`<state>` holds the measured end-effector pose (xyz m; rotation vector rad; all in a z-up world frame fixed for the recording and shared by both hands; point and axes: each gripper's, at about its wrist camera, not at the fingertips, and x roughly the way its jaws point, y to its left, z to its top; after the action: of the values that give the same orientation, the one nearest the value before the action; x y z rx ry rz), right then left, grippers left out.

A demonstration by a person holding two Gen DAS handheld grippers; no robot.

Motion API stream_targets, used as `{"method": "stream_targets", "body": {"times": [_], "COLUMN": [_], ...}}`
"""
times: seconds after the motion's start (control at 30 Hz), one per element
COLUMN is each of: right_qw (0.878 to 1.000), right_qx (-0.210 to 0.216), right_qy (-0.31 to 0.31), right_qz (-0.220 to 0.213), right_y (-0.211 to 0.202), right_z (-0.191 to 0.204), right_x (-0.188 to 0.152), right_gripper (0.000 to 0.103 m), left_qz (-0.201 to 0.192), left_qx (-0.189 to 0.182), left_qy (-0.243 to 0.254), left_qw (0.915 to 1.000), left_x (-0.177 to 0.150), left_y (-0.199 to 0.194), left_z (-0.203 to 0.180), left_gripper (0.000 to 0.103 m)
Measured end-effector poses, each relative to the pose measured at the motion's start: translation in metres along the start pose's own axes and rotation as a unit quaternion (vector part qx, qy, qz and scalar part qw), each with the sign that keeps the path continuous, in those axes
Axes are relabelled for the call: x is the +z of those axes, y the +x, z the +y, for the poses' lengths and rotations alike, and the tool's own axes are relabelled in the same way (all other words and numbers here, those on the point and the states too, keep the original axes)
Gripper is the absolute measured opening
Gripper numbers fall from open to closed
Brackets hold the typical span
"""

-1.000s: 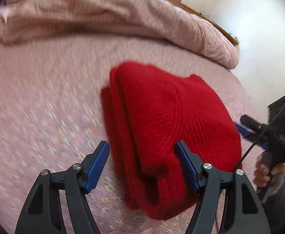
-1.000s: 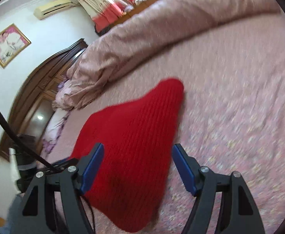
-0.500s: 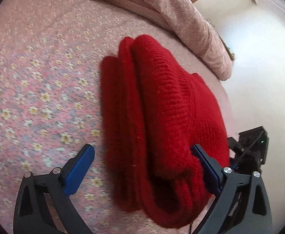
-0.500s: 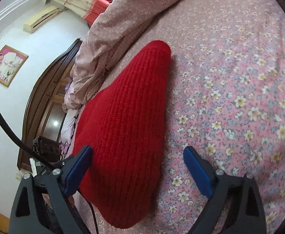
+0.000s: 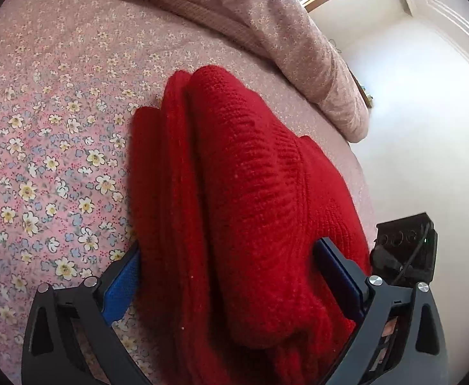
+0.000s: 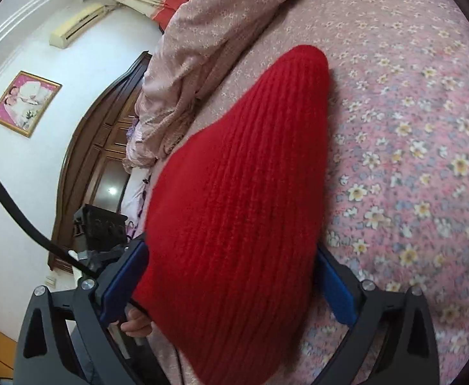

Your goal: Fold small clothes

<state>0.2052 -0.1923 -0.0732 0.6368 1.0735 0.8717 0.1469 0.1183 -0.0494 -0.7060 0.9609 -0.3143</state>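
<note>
A red knitted garment (image 5: 234, 199) lies folded in thick layers on the pink flowered bedspread (image 5: 41, 147). My left gripper (image 5: 231, 276) is open, its blue pads on either side of the near end of the bundle. In the right wrist view the same red garment (image 6: 234, 199) fills the middle, and my right gripper (image 6: 231, 276) is open with its pads straddling the near end from the opposite side. Each gripper's body shows at the edge of the other's view.
A rolled pink quilt (image 5: 266, 25) lies along the far side of the bed. A dark wooden headboard (image 6: 90, 166) and pillows stand to the left in the right wrist view. The bed's edge and a white wall (image 5: 427, 128) are at right in the left wrist view.
Both grippers have moved in low toward the red bundle from opposite ends, and their open jaws now straddle it. The bundle looks unmoved.
</note>
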Motion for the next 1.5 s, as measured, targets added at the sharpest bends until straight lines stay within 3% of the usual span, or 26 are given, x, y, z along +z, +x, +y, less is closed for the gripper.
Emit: {"method": "stream_targets", "body": {"times": [0.07,0.17,0.3,0.43,0.57,0.67,0.7,0.8,1.0,1.2,1.37,1.5], "right_qw": [1.0,1.0,0.999,1.0,1.0,1.0,1.0,1.0,0.999,0.997,0.992,0.987], "right_qx": [-0.001,-0.015,-0.017,-0.008,0.001,0.004,0.003,0.004,-0.001,0.014,0.004,-0.019], "right_qy": [0.001,-0.01,-0.013,0.002,-0.002,-0.009,-0.009,-0.006,-0.033,-0.058,-0.085,-0.105], "right_qz": [0.002,0.019,0.026,0.019,0.01,0.008,0.009,0.012,0.005,-0.041,-0.097,-0.124], "right_y": [0.0,0.0,-0.002,0.0,0.003,0.008,0.01,0.011,0.001,-0.031,-0.066,-0.084], "right_z": [0.001,0.003,0.002,-0.001,-0.003,-0.002,0.0,0.001,0.014,0.027,0.029,0.015], "right_x": [0.002,0.0,-0.005,0.001,0.007,0.009,0.01,0.01,0.017,0.05,0.094,0.13], "right_gripper": [0.101,0.092,0.092,0.094,0.094,0.094,0.092,0.078,0.067,0.066,0.066,0.066], "left_qz": [-0.009,-0.016,-0.019,-0.01,-0.006,0.001,0.004,0.001,-0.034,-0.074,-0.106,-0.109], "left_qx": [0.001,-0.001,0.002,0.004,-0.022,-0.032,-0.043,-0.076,-0.068,-0.078,-0.107,-0.105], "left_qy": [0.01,0.01,-0.007,-0.013,-0.015,-0.016,-0.021,-0.044,0.007,0.074,0.096,0.1], "left_qw": [0.9999,0.9998,0.9998,0.9999,0.9996,0.9994,0.9989,0.9961,0.9971,0.9915,0.984,0.9835], "left_x": [-0.006,-0.018,-0.025,-0.015,0.002,0.007,0.006,0.005,0.013,0.049,0.085,0.106], "left_y": [-0.003,-0.014,-0.021,-0.01,0.004,0.004,0.001,0.0,-0.008,-0.007,0.028,0.071], "left_z": [0.0,0.006,0.012,0.005,0.004,0.008,0.012,0.015,-0.02,-0.072,-0.104,-0.112], "left_gripper": [0.096,0.096,0.097,0.097,0.09,0.078,0.069,0.05,0.042,0.042,0.042,0.042]}}
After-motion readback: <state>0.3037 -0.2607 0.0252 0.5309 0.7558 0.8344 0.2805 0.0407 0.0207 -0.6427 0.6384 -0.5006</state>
